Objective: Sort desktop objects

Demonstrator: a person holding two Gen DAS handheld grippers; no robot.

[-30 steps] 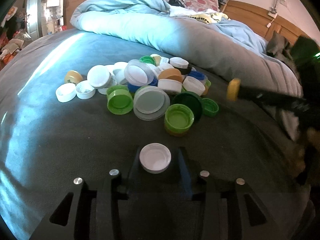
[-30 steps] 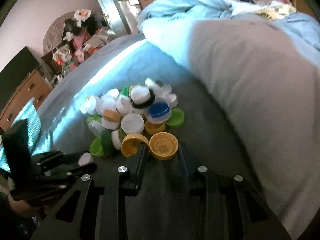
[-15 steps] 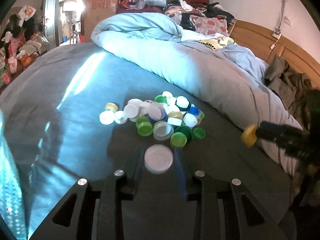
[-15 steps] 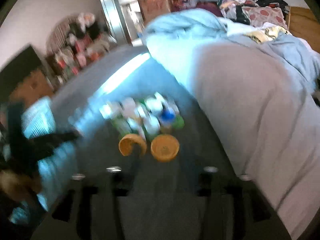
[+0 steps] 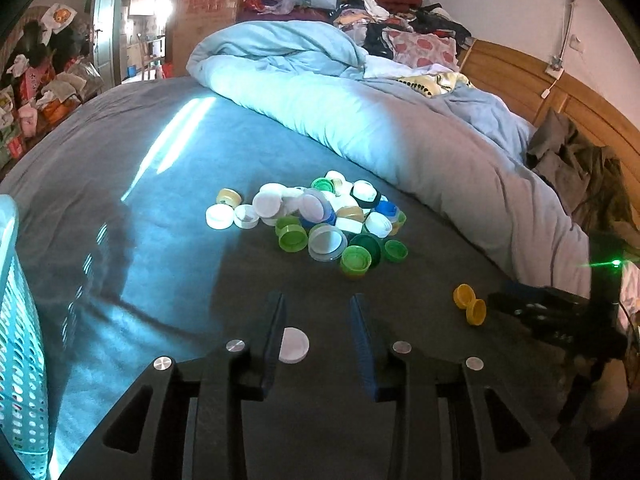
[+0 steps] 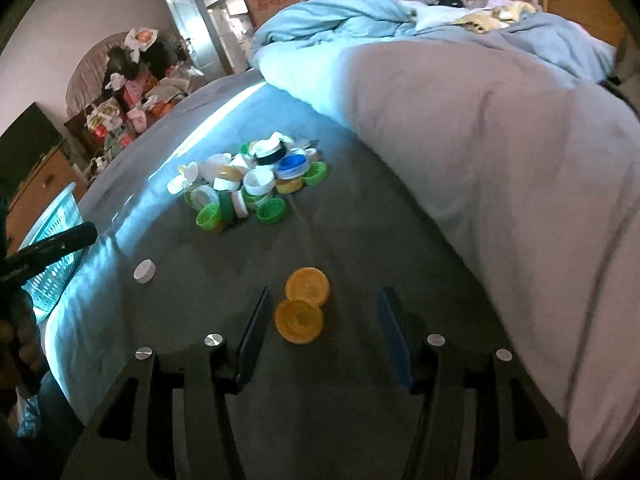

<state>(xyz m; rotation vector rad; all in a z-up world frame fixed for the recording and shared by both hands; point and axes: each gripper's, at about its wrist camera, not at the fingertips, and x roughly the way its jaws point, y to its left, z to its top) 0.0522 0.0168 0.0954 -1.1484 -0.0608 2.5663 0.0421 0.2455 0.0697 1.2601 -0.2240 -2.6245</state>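
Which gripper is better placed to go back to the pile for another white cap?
Probably left: its white cap lies released on the bed, and the pile is straight ahead of the open left gripper.

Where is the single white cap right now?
The white cap lies alone on the grey bedspread, between the left gripper's open fingers, apart from the pile of caps farther back.

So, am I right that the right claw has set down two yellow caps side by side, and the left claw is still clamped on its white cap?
Not quite. The left claw is open, and the white cap lies loose on the bed, as the left wrist view shows. The two yellow caps do lie side by side below the open right claw.
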